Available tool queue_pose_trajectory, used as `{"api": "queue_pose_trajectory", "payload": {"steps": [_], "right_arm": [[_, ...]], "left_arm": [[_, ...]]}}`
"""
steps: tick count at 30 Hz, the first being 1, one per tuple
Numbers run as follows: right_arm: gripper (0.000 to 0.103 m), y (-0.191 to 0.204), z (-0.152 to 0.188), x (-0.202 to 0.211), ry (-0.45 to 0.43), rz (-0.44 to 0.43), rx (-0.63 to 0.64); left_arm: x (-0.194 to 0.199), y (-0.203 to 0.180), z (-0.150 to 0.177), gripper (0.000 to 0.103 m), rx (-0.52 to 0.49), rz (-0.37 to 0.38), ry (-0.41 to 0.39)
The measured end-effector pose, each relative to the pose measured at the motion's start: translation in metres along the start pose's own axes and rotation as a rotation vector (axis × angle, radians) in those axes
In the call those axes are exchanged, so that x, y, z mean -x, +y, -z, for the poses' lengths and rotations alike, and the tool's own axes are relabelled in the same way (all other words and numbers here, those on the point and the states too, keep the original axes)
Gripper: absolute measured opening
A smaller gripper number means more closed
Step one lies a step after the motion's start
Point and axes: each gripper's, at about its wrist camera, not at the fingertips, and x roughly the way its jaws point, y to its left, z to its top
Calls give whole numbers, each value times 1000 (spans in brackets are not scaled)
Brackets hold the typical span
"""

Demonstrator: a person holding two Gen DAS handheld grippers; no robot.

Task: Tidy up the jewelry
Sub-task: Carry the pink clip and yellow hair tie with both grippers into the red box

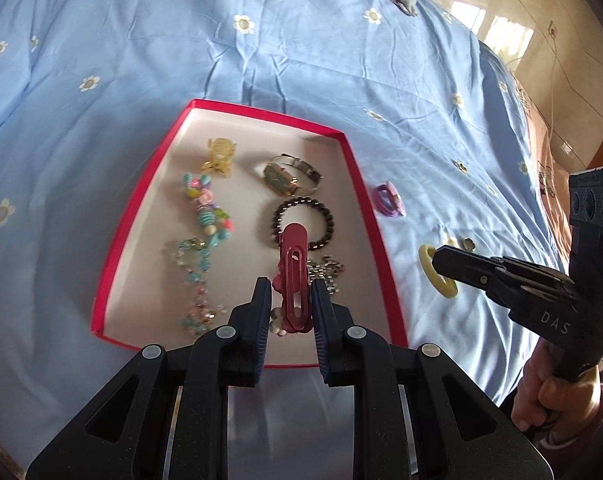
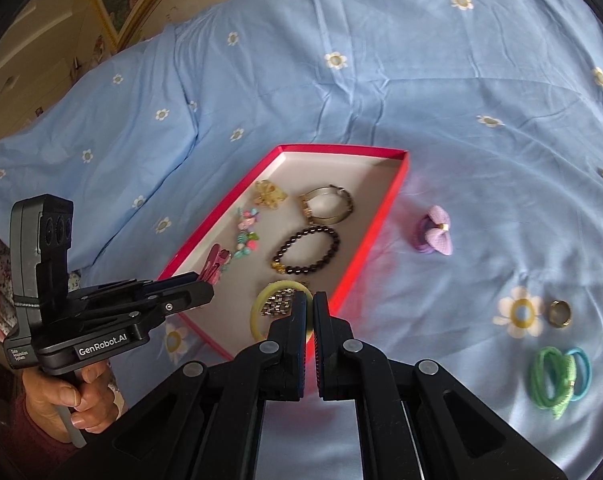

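Between my left gripper's (image 1: pixel 290 300) fingers sits the magenta hair clip (image 1: pixel 294 280), clamped upright over the near end of the red box (image 1: pixel 365 184). My right gripper (image 2: pixel 309 316) is pinched on the rim of the yellow-green ring (image 2: pixel 261 312), held at the box's near edge. I think the good move is to lower each piece onto bare white floor before letting go, the clip clear of the dark bead bracelet (image 1: pixel 303 222) and the silver chain (image 1: pixel 325 272). Beyond those lie the watch (image 1: pixel 291 178), colourful bead strand (image 1: pixel 209 216) and yellow claw clip (image 1: pixel 219 156). Outside, on the blue bedsheet (image 2: pixel 441 100), wait the purple bow tie (image 2: pixel 435 232), green and blue hair ties (image 2: pixel 557 376) and small ring (image 2: pixel 560 313).
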Motion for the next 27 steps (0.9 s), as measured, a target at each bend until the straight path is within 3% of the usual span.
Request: {"api": "queue_pose_trajectory", "payload": {"steps": [13,27], "right_arm": [[3,26,0,-32,54,-36,44],[3,26,0,-63,101,-2,71]], "left_arm": [[1,39,4,18,57,-60,10],[-17,55,4,18,66,-102,44]]}}
